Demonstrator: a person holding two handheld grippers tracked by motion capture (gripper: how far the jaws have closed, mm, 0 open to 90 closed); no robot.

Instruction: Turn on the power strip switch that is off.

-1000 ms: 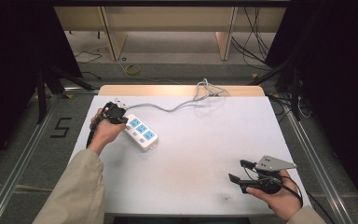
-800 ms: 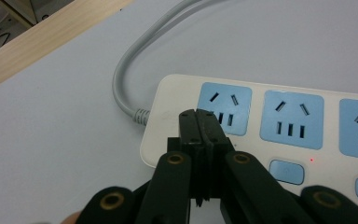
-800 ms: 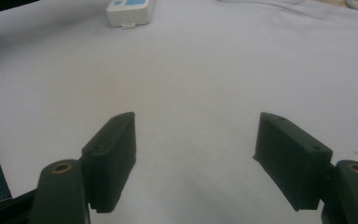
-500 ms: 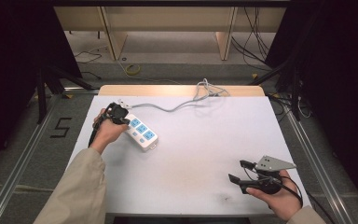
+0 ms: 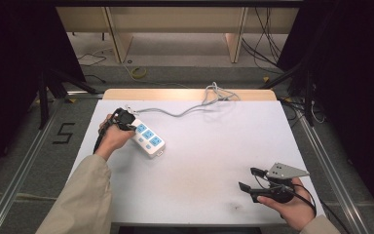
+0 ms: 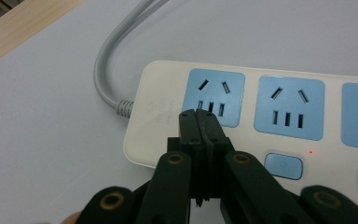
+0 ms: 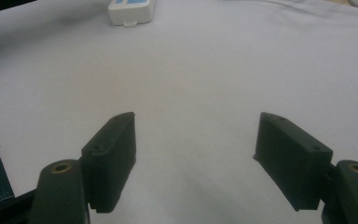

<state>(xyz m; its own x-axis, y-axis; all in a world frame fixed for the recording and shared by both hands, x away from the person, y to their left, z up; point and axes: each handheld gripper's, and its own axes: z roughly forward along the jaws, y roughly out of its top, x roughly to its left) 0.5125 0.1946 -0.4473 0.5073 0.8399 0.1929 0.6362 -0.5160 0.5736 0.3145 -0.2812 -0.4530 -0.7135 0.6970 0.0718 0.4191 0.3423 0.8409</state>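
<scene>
From the high view there's a white power strip [image 5: 146, 138] with blue sockets lying at an angle on the left part of the white table [image 5: 209, 161], its grey cable [image 5: 185, 110] snaking off toward the far edge. The left gripper [image 5: 126, 122] sits right at the strip's cable end, and the right gripper [image 5: 251, 181] hangs over the near right corner, well apart from it, jaws spread. In the left gripper view the left gripper [image 6: 199, 122] has its jaws pressed together with nothing between them, tips over the strip's end just beside the first blue socket [image 6: 216, 97]. In the right gripper view the right gripper [image 7: 193, 140] is wide open over bare table, with the strip's end [image 7: 131, 11] far off at the top.
</scene>
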